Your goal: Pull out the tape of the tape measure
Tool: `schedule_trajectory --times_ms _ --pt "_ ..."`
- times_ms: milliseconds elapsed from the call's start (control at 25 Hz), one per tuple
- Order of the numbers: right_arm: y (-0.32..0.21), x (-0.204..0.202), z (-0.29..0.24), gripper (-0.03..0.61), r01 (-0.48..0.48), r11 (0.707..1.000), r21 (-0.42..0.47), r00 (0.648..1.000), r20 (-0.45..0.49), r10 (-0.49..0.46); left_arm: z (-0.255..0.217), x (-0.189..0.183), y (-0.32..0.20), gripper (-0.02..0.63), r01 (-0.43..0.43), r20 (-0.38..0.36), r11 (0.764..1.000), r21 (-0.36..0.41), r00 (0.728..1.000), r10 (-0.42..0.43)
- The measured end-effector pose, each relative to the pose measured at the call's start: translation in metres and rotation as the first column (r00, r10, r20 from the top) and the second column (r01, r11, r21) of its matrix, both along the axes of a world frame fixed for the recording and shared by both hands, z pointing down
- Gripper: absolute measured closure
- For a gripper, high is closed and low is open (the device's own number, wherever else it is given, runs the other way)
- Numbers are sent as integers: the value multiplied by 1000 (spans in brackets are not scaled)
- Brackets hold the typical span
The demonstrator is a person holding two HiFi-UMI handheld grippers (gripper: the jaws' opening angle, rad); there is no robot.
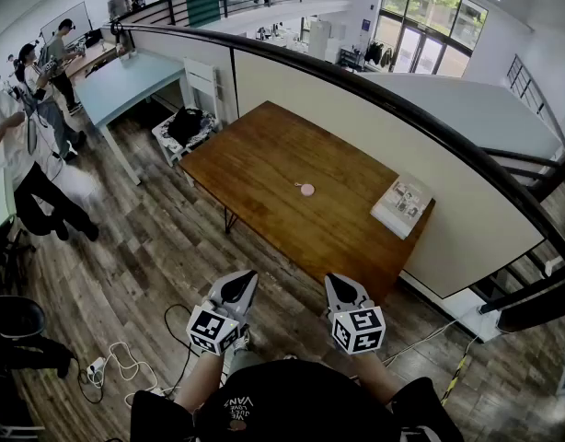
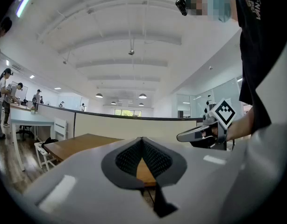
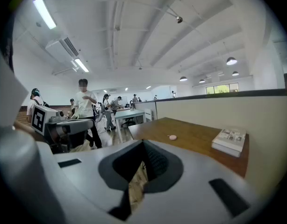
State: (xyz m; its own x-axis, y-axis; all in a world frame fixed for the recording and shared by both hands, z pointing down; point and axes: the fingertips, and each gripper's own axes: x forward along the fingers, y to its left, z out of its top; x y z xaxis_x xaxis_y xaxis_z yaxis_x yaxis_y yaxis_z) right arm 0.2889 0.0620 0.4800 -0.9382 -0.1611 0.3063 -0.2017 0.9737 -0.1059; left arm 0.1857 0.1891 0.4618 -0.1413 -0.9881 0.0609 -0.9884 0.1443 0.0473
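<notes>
A small round pink tape measure (image 1: 306, 189) lies near the middle of the brown wooden table (image 1: 264, 155); in the right gripper view the tape measure (image 3: 172, 137) is a small dot far ahead. Both grippers are held close to my body, short of the table's near edge and well apart from the tape measure. My left gripper (image 1: 238, 285) is shut and holds nothing, its jaws meeting at the tip (image 2: 142, 141). Beside it, my right gripper (image 1: 343, 289) is also shut and empty (image 3: 143, 146).
A book (image 1: 402, 205) lies at the table's right end. A low partition wall with a dark rail (image 1: 374, 109) runs behind the table. Cables and a power strip (image 1: 108, 366) lie on the wood floor at left. Several people (image 1: 25, 155) stand near a light-blue table (image 1: 126, 81).
</notes>
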Motion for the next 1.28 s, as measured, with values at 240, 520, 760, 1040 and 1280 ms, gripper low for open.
schedule_trajectory --times_ms 240,520,760,1040,1280 --pt "2 -2 1 568 -2 1000 -10 1000 5 2 2 0 3 603 -5 -5 1000 -6 1000 5" --pt "-11 -17 1 568 -19 999 -32 998 63 21 8 -17 -1 600 -9 -17 1000 12 1000 9" --pt "-18 -53 3 406 -45 998 -51 996 81 49 16 -55 -21 425 -75 -43 997 12 996 76" --pt "-26 -112 12 360 -132 990 -46 990 44 134 18 -125 -46 382 -183 -67 983 0 981 183" --pt "-38 -154 16 360 -246 968 -57 968 40 248 22 -177 -67 382 -292 -77 956 -19 954 289"
